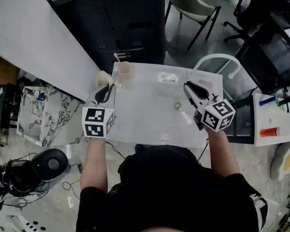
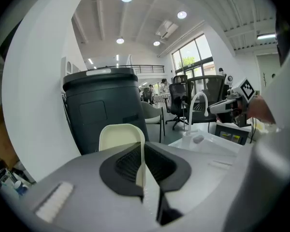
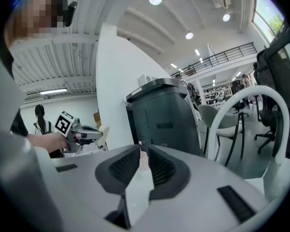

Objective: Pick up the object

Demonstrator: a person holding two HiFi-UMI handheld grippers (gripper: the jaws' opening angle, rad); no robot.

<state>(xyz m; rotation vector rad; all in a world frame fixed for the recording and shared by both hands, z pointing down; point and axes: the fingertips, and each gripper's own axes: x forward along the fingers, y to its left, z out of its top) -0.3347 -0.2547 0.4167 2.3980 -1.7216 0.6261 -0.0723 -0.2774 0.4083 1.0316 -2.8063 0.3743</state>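
My left gripper (image 1: 105, 88) hovers over the left edge of the white table (image 1: 150, 124), shut on a cream flat-sided scoop-like piece (image 1: 102, 77). In the left gripper view that cream piece (image 2: 120, 138) stands up between the shut jaws of the left gripper (image 2: 143, 153). Over the table's right side, my right gripper (image 1: 188, 86) points away from me. In the right gripper view, the right gripper (image 3: 142, 154) has its pads closed on a small pale pink sliver (image 3: 143, 160). A pink cup (image 1: 125, 69) with a stick stands at the table's far edge.
A clear item (image 1: 167, 77) and a small metal piece (image 1: 177, 106) lie on the table. A dark bin (image 1: 121, 18) stands behind it, with chairs (image 1: 193, 6) further back. A white arched tube (image 1: 217, 58) is at the far right corner, a side shelf with an orange bottle (image 1: 269, 132) to the right.
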